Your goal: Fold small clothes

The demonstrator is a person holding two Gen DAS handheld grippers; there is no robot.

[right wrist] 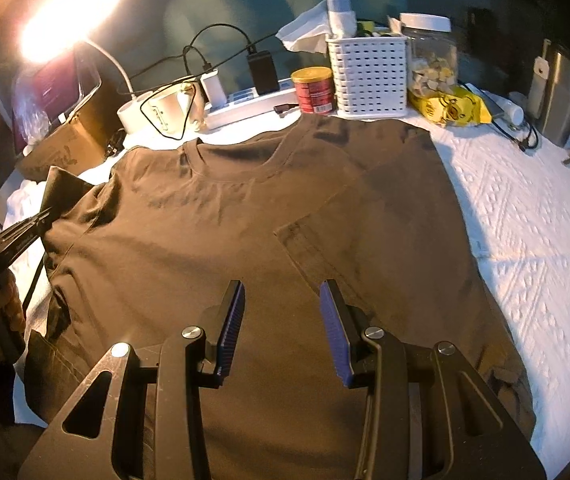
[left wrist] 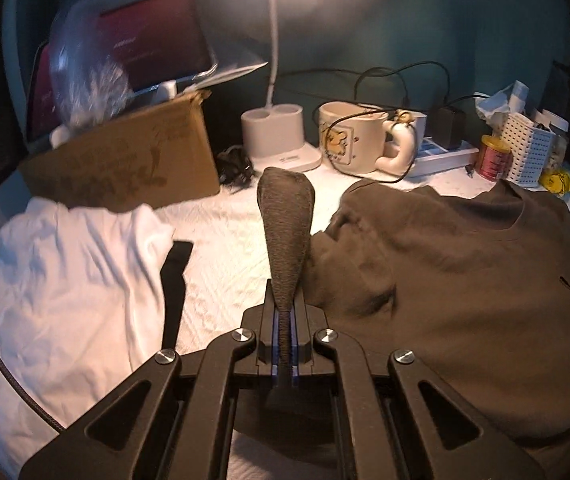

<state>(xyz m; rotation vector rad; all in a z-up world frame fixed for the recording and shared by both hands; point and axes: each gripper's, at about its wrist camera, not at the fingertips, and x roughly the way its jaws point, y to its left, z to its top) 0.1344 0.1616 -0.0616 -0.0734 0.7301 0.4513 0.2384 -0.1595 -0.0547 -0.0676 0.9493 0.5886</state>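
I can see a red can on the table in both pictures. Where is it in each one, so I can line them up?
Left wrist view: the red can stands far right at the back, just left of the white basket.
Right wrist view: the red can stands at top centre, again just left of the white basket.
Shared landmark: the brown T-shirt, whose collar lies in front of the can.

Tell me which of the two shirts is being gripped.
The brown shirt: the left gripper is shut on its sleeve. The white shirt lies untouched beside it.
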